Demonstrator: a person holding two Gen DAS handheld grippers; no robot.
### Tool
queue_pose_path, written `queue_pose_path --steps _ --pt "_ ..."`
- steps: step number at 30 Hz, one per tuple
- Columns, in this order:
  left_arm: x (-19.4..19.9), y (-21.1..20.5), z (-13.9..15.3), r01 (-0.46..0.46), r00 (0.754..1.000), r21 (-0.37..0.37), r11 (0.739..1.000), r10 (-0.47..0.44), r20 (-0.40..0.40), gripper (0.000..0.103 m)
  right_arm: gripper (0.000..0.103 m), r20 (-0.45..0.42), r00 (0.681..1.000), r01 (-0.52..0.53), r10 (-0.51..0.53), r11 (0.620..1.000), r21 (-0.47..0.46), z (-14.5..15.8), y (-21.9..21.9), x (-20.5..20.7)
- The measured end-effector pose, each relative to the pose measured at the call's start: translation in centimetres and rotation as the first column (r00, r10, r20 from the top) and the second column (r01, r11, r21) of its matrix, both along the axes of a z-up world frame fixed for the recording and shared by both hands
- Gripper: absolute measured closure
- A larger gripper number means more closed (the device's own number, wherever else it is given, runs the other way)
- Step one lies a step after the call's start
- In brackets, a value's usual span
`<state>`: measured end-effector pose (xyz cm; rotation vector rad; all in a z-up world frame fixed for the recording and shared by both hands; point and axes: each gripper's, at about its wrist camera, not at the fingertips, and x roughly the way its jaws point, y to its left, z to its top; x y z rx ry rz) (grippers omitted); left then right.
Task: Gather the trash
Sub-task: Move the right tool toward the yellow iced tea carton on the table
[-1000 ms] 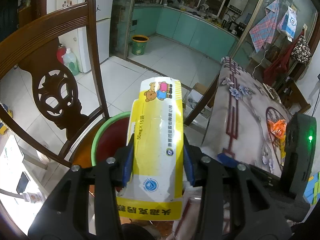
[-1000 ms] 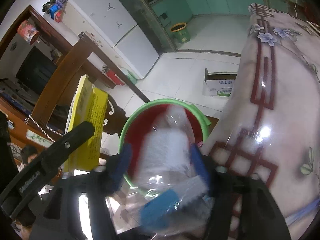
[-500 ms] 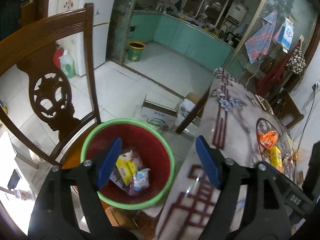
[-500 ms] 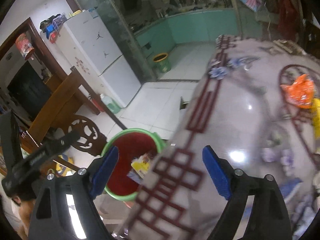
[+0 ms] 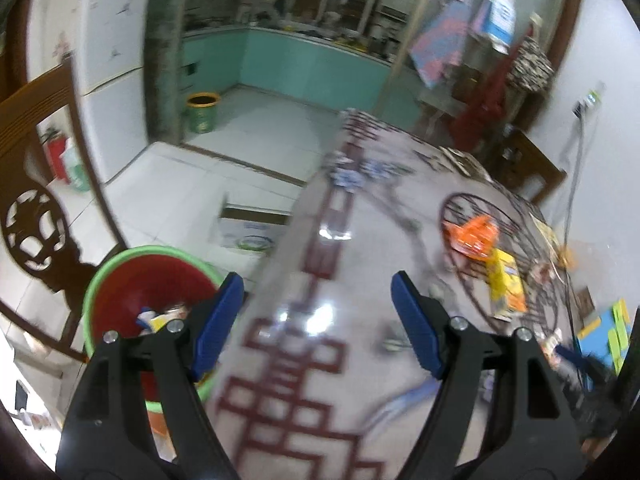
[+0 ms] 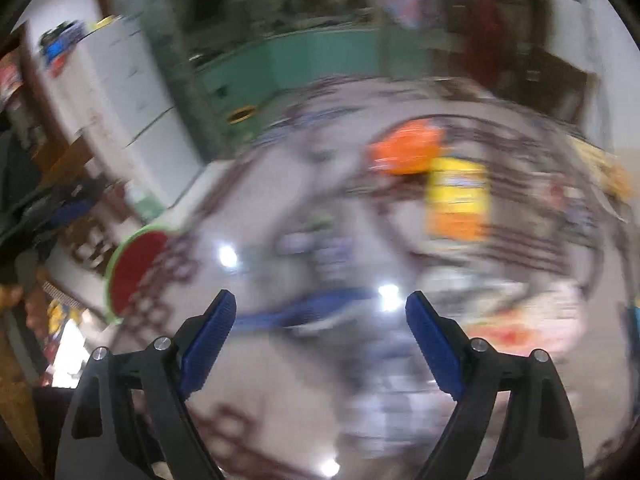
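Left wrist view: left claw [image 5: 318,312] open, jaws just widened, nothing between pads; above patterned table [image 5: 320,264]. Red bin with green rim [image 5: 120,276] at lower left beside table edge, trash inside. Orange wrapper [image 5: 474,234] and yellow packet [image 5: 505,280] lying on table, far right. Wooden chair [image 5: 36,208] behind bin.

Right wrist view, heavily blurred: right claw [image 6: 320,320] open, jaws just widened, empty. Orange wrapper [image 6: 404,148] and yellow packet [image 6: 456,196] ahead on table [image 6: 280,380]. Bin [image 6: 132,268] at left edge. Blue-and-white item [image 6: 308,314] between pads' line, identity unclear.
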<state>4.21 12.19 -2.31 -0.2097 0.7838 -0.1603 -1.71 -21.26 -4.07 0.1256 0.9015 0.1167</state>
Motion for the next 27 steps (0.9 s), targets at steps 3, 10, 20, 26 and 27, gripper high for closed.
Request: queue_pose_path --steps 3,10,20,26,27 --pt "0.2 -3.5 -0.2 0.052 0.999 0.019 0.998 -0.053 0.001 0.028 0.018 -0.029 0.994 0.105 -0.105 0.994 0.01 0.6 -5.5 1.6" --pt "1.1 -10.8 -1.9 0.191 0.981 0.026 0.981 -0.19 -0.04 0.027 0.013 -0.098 0.977 0.192 -0.19 0.981 0.008 -1.5 -10.6 9.6" --pt "1.1 -16.3 -4.2 0.319 0.946 0.069 0.945 -0.314 -0.074 0.022 0.013 -0.195 0.969 0.137 -0.15 0.987 -0.078 -7.8 -8.5 14.6" --pt "-0.4 -19.1 -4.8 0.417 0.908 0.093 0.904 -0.41 -0.081 0.019 0.016 -0.228 0.964 0.124 -0.136 0.99 -0.067 -9.2 -9.0 14.8" --pt "-0.8 -19.6 -5.0 0.436 0.899 0.097 0.895 -0.43 -0.084 0.019 0.024 -0.228 0.964 0.12 -0.134 0.99 -0.075 -9.3 -9.1 14.7"
